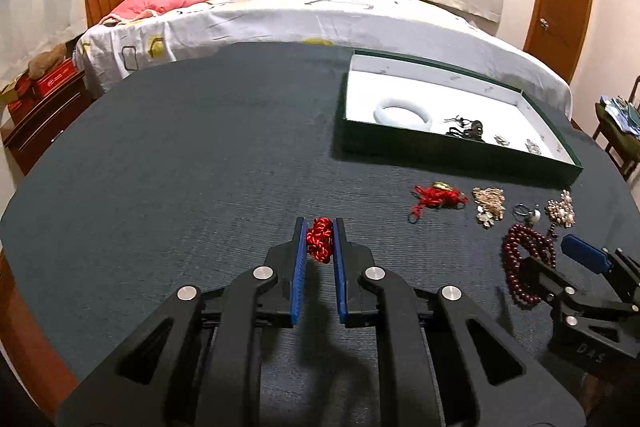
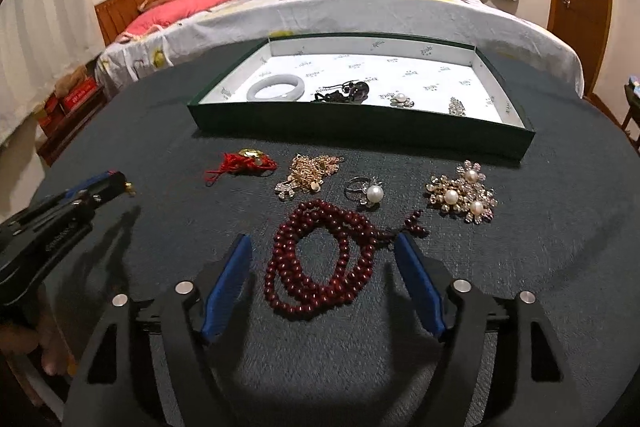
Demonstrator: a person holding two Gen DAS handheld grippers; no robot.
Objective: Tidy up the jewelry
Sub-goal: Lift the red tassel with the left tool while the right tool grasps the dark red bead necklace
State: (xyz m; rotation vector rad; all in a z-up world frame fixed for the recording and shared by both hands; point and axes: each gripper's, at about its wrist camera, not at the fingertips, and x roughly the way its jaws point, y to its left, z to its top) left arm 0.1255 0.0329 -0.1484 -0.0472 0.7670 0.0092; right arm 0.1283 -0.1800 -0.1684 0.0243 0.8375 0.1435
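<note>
left claw (image 1: 319, 227) pinching red knot (image 1: 319, 238), right claw (image 2: 324, 247) wide — straddling beads (image 2: 320, 259)

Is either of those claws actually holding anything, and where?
Yes: the left gripper pinches a red knotted cord across its bunched middle. The right gripper is open, holding nothing.

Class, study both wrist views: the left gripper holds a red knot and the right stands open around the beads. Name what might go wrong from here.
1. The red knot sits near the left gripper tips, so it may slip out on the way to the box.
2. The right gripper is open around the looped beads; closing might catch only some strands, leaving the rest dangling and snagging the ring.
</note>
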